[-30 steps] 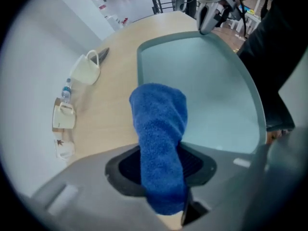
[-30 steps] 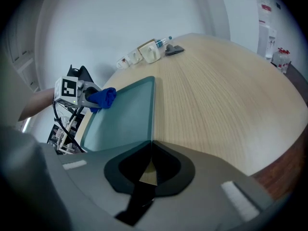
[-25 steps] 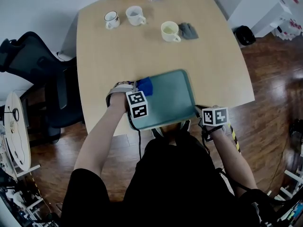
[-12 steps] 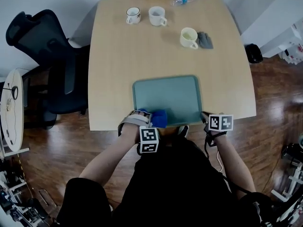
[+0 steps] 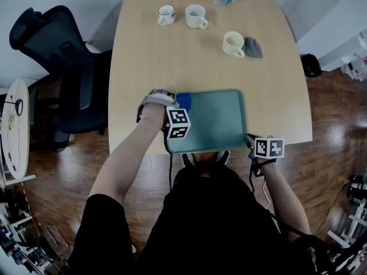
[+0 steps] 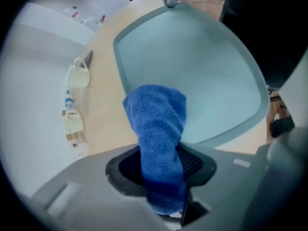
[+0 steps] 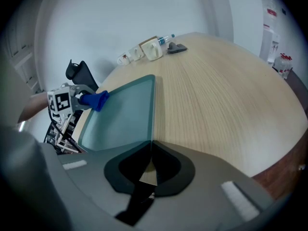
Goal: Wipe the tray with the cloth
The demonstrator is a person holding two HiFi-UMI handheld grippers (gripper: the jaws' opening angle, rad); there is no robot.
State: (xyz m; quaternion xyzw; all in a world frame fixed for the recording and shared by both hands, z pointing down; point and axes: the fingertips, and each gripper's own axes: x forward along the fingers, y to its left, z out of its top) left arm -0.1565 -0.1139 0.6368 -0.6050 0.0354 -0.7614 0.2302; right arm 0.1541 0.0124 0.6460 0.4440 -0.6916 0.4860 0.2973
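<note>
1. Since half a second ago, my left gripper (image 5: 174,103) has carried the blue terry cloth (image 5: 183,101) from the near left corner of the teal rectangular plastic tray (image 5: 218,122) up to its far left corner.
2. Its jaws are clamped on the cloth, which sticks out ahead of the tips and lies over the tray's rim at that corner.
3. My right gripper (image 7: 150,148) is closed on the tray's rim at the near right corner; the tray stretches ahead and to its left.
4. Far beyond both grippers on the light wooden table (image 5: 172,62) stands a cream ceramic mug (image 5: 233,43), well apart from the tray.
</note>
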